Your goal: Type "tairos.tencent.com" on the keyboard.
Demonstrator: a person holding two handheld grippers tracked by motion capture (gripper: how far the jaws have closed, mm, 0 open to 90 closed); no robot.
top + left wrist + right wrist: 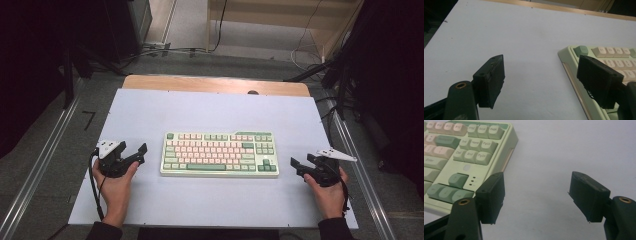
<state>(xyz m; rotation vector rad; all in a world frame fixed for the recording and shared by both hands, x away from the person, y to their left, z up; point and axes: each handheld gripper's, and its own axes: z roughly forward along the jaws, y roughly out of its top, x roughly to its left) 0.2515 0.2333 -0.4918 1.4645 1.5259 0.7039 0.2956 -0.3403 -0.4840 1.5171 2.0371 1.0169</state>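
Observation:
A pale green keyboard (219, 154) with pink, cream and green keys lies flat in the middle of the white table mat (210, 115). My left gripper (134, 153) rests on the mat just left of the keyboard, jaws open and empty. In the left gripper view the left gripper (541, 77) frames bare mat, with the keyboard's top-left corner (574, 53) behind the right jaw. My right gripper (302, 162) sits to the right of the keyboard, open with nothing in it. The right gripper (537, 197) looks across the keyboard's arrow and navigation keys (474, 150).
The mat covers a wooden table whose far edge (215, 84) shows beyond it. Metal rails (40, 165) run along both sides of the table. Cables (165, 50) and furniture legs stand on the floor at the back.

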